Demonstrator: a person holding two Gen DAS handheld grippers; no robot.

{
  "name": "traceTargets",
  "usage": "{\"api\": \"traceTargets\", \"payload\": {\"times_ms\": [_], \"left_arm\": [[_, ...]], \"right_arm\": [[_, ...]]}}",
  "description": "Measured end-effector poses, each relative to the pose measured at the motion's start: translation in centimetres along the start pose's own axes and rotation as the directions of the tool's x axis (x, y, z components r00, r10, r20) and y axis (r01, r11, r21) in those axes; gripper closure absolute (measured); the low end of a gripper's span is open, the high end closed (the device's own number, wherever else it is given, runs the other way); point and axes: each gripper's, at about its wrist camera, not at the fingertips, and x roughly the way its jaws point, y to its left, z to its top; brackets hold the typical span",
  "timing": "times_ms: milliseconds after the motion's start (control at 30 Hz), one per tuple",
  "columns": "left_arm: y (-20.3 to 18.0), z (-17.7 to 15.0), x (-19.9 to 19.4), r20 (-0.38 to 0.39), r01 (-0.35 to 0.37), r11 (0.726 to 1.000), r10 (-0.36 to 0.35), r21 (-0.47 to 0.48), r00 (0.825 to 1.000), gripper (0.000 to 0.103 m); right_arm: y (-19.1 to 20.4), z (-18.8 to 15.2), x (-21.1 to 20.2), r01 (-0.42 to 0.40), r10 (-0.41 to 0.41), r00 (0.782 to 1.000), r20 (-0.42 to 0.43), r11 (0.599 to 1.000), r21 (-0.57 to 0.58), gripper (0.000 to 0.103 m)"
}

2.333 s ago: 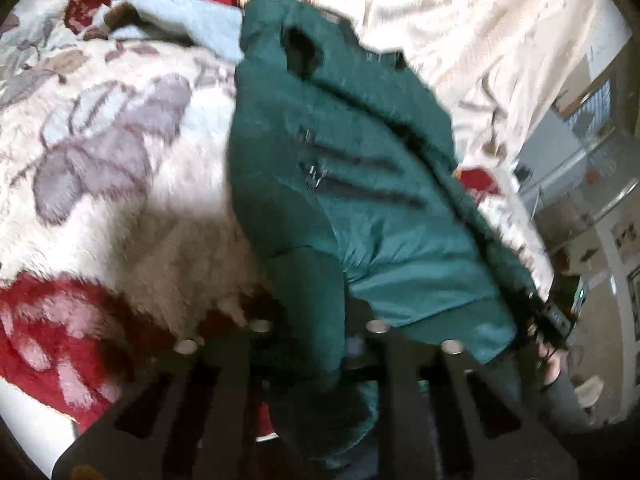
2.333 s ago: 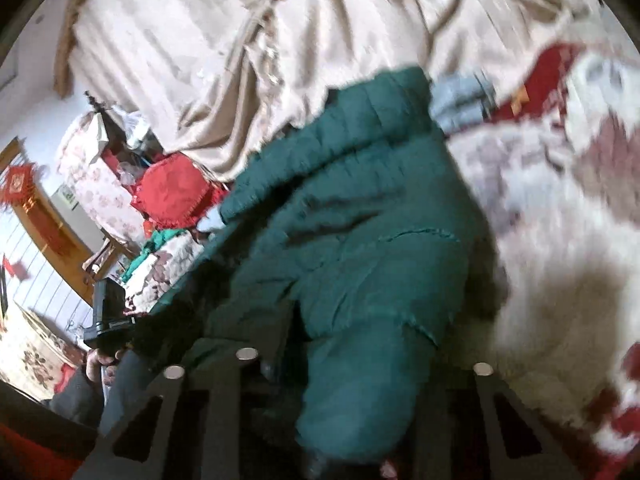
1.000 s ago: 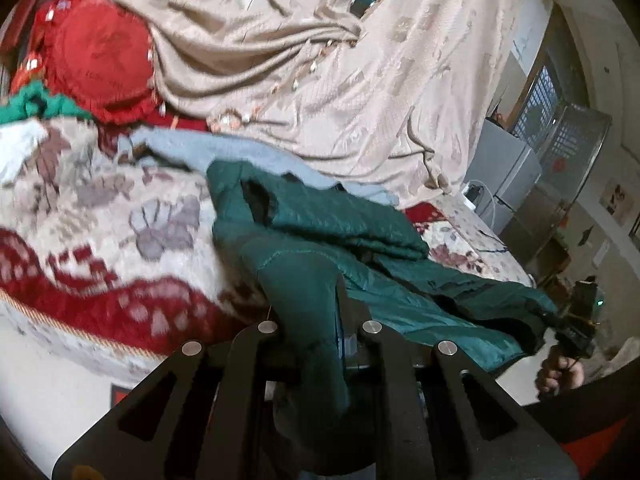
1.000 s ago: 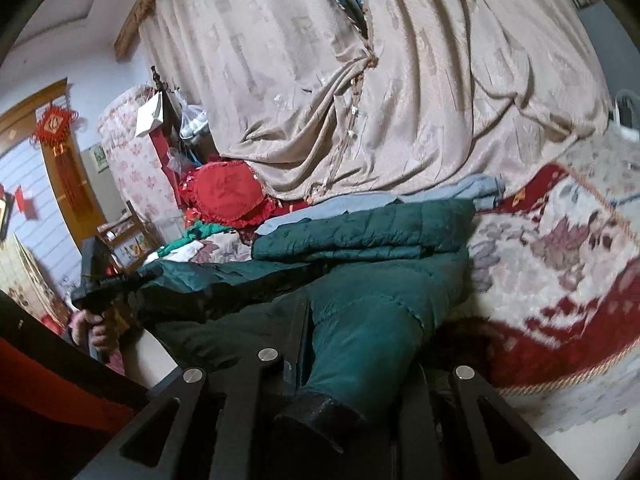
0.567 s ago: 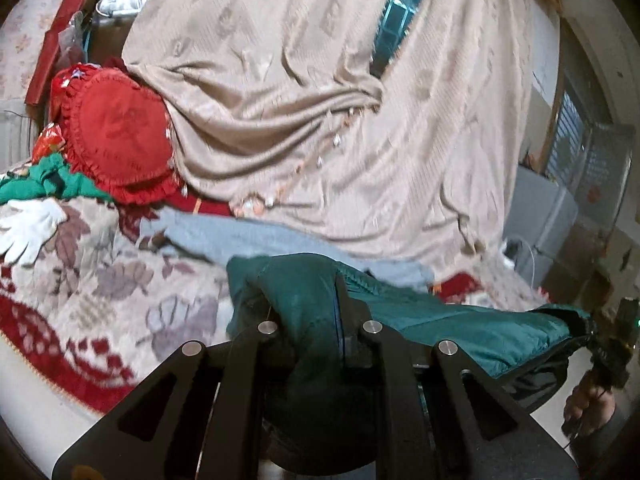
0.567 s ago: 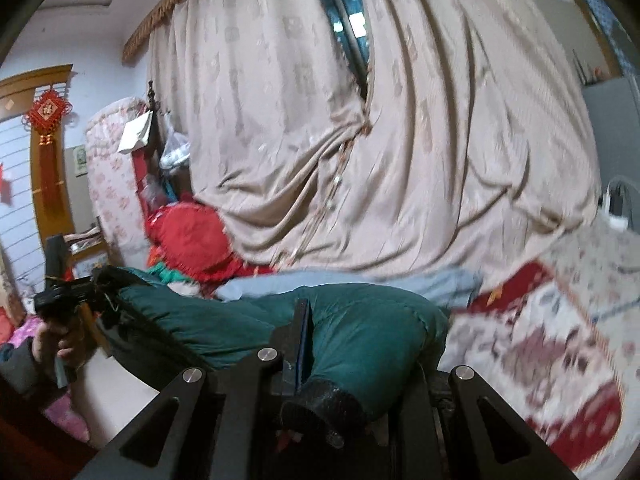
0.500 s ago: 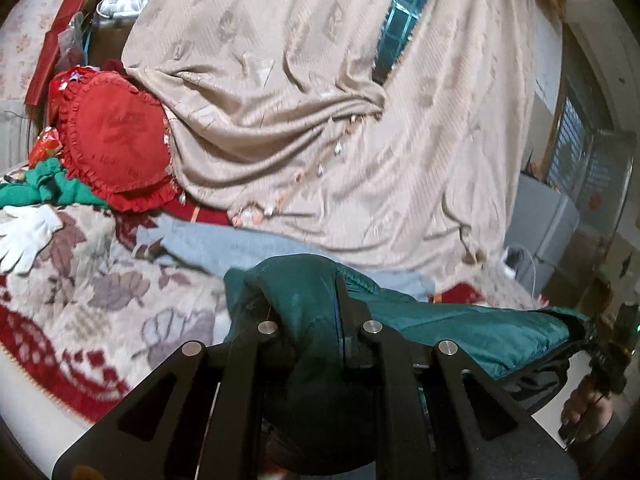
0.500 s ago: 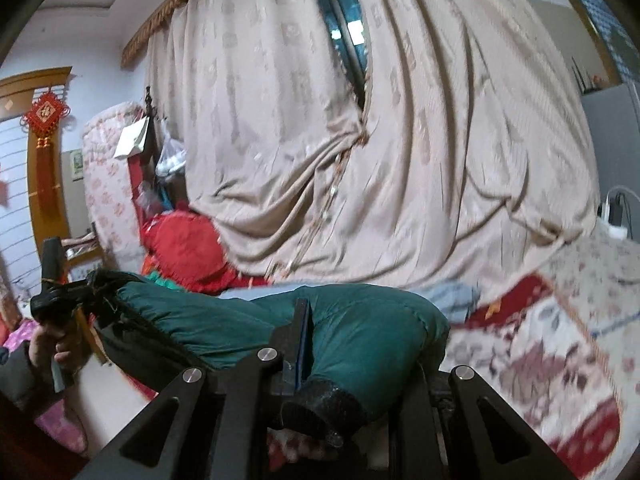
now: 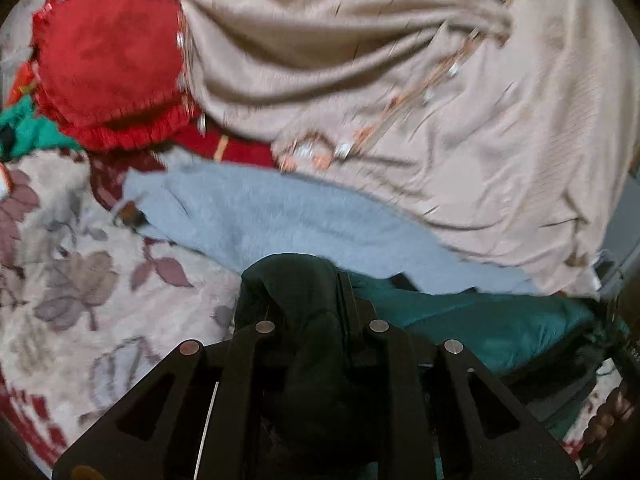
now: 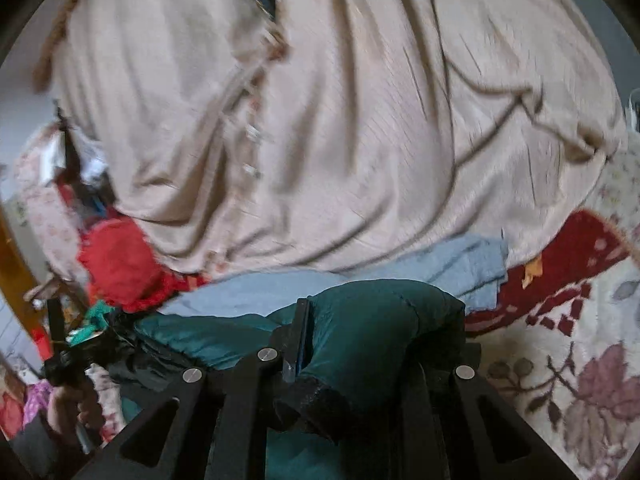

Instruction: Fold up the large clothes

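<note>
A dark green padded jacket point(image 9: 480, 320) hangs stretched between my two grippers above the bed. My left gripper point(image 9: 304, 292) has a bunched jacket end between its fingers; the jaws are opening, with cloth still pinched there. My right gripper point(image 10: 376, 320) is shut on the other end, a sleeve with a black cuff point(image 10: 316, 404). In the right wrist view the jacket point(image 10: 208, 332) runs left to the left gripper point(image 10: 60, 352) held by a hand point(image 10: 72, 404). The right gripper's end is dark and hard to make out at the left wrist view's right edge.
A light blue garment point(image 9: 300, 224) lies across the floral blanket point(image 9: 60, 280) just beyond the jacket. Behind it hangs a beige curtain point(image 9: 400, 80). A red frilled cushion point(image 9: 108, 52) leans at the back left, with green cloth point(image 9: 28, 132) beside it.
Both grippers have carried the jacket forward over the bed towards the curtain and tipped downward. The blue garment and red cushion now look much closer. The picture is blurred by motion.
</note>
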Motion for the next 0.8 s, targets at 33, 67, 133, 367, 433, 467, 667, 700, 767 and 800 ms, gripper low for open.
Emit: {"api": "traceTargets", "payload": {"times_ms": [33, 67, 133, 367, 433, 467, 667, 700, 767, 800], "left_arm": [[0.0, -0.2, 1.8, -0.004, -0.015, 1.000, 0.015, 0.019, 1.000, 0.087], [-0.1, -0.5, 2.5, -0.006, -0.020, 0.999, 0.020, 0.029, 1.000, 0.087], [0.0, -1.2, 4.6, -0.013, -0.035, 0.998, 0.036, 0.042, 0.999, 0.086], [0.1, -2.8, 8.4, -0.044, -0.020, 0.999, 0.022, 0.051, 0.999, 0.085], [0.4, -2.4, 8.4, -0.061, 0.007, 1.000, -0.005, 0.029, 0.998, 0.084], [0.8, -2.1, 8.4, -0.086, 0.038, 0.999, -0.037, 0.005, 0.996, 0.083], [3.1, 0.4, 4.7, -0.155, 0.204, 0.974, -0.217, -0.097, 0.964, 0.053], [3.4, 0.9, 3.3, -0.130, 0.212, 0.972, -0.224, -0.101, 0.966, 0.040], [4.0, 1.6, 1.0, -0.070, 0.216, 0.971, -0.223, -0.099, 0.972, 0.025], [4.4, 2.1, -0.7, -0.021, 0.214, 0.973, -0.216, -0.092, 0.976, 0.023]], "right_arm": [[-0.4, -0.3, 1.2, 0.021, -0.021, 1.000, -0.022, 1.000, -0.006, 0.087], [-0.9, -0.6, 2.8, 0.048, -0.049, 0.998, -0.051, 0.999, -0.012, 0.087], [-2.0, -1.7, 5.4, 0.073, -0.073, 0.992, -0.103, 0.997, -0.002, 0.087], [-4.7, -4.3, 9.0, 0.056, -0.045, 0.980, -0.192, 0.997, 0.056, 0.086], [-5.2, -4.0, 8.5, 0.033, -0.010, 0.977, -0.214, 0.994, 0.104, 0.083], [-5.4, -3.9, 8.0, 0.028, 0.004, 0.974, -0.226, 0.990, 0.136, 0.080], [-6.8, -3.2, 3.1, -0.096, 0.194, 0.965, -0.178, 0.888, 0.449, 0.019], [-6.6, -2.9, 1.7, -0.119, 0.204, 0.968, -0.143, 0.883, 0.453, 0.017], [-5.5, -2.1, 0.0, -0.117, 0.182, 0.975, -0.129, 0.910, 0.398, 0.017], [-5.0, -1.7, -0.7, -0.106, 0.161, 0.979, -0.126, 0.927, 0.359, 0.017]]}}
